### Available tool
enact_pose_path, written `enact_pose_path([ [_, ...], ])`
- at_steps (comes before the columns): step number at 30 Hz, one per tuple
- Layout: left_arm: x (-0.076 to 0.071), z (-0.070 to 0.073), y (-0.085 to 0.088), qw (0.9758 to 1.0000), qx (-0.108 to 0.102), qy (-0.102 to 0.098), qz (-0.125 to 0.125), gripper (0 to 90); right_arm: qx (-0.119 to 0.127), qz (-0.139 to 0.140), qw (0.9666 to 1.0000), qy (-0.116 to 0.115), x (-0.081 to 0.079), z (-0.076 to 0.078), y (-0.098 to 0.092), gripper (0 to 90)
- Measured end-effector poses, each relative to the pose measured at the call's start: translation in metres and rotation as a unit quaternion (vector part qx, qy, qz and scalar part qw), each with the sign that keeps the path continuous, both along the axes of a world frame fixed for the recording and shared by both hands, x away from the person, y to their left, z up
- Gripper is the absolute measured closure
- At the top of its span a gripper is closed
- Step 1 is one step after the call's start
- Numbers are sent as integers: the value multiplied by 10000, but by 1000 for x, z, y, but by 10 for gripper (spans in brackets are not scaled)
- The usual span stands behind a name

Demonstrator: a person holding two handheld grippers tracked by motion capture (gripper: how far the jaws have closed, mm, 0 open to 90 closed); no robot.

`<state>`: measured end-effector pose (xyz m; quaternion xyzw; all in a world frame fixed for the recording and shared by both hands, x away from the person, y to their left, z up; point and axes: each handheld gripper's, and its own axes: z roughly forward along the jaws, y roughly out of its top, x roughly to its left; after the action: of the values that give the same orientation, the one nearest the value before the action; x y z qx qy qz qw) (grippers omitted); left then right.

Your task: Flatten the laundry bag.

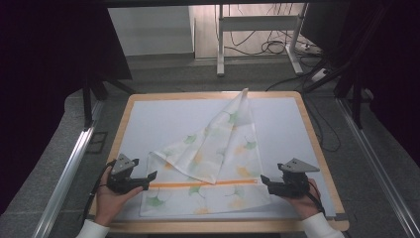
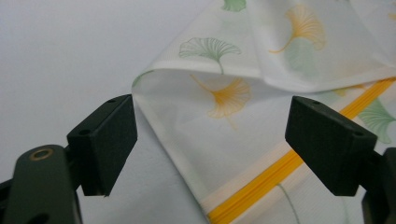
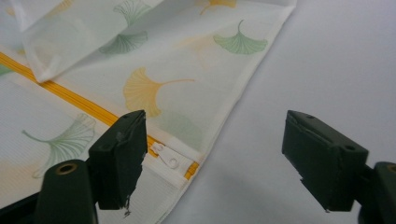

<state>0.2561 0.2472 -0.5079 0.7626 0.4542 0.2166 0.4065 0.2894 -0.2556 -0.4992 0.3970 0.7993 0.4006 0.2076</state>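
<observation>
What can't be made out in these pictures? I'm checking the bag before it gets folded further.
- Zipper: in the high view its middle is covered by the bag's folded-over flap.
- Zipper pull: in the right gripper view partly hidden behind the right gripper's jaw.
- The bag's contents: the cloth hides them in every view.

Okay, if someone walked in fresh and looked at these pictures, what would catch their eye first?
Probably the white cloth bag printed with green and orange ginkgo leaves, lying half folded on the pale table mat, one corner reaching toward the far edge. Its orange zipper runs between the open left gripper and the open right gripper.
</observation>
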Motion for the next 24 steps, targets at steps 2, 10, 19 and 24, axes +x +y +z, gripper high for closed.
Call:
enact_pose_path([
  [2, -2, 1, -2, 10000, 34, -35, -49, 179, 58, 25, 10000, -14, -1, 2, -1, 264],
  [10, -7, 4, -11, 9995, 240, -171, -151, 220, 110, -57, 9999, 101, -2, 3, -4, 356],
  [19, -3, 3, -18, 9991, 310, -238, -173, 214, 85, 219, 9995, 199, -8, 3, -5, 521],
  [24, -2, 2, -17, 9989, 368, -249, -163, 222, 18, 172, 9995, 249, -9, 3, -4, 651],
])
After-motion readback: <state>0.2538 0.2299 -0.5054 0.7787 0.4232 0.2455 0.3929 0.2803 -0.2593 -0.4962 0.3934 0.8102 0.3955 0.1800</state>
